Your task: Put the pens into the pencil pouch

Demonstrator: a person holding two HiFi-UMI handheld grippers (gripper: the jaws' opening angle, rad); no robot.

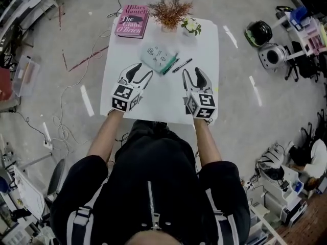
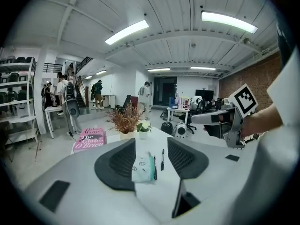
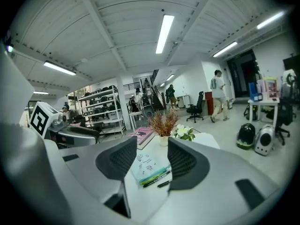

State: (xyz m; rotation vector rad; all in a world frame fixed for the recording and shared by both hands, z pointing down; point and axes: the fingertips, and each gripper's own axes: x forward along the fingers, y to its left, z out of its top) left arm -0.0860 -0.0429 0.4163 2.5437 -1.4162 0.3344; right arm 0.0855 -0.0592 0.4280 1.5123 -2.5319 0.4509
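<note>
L gripper (image 1: 143,70): fingers (image 2: 123,161) apart, nothing btwn them. R gripper (image 1: 192,71): fingers (image 3: 182,161) apart too, empty. Both sit over the white worktop (image 1: 163,103) on the near side of the pencil pouch (image 1: 157,57), L near-left of it, R near-right, neither touching it. One pen (image 1: 170,64) lies along the pouch's right edge; 2nd pen (image 1: 182,65) just right of that, clear of the pouch. Beyond the pouch: dried plant (image 1: 170,11) & white flowers (image 1: 191,26); pink book (image 1: 132,20) beyond-left.
</note>
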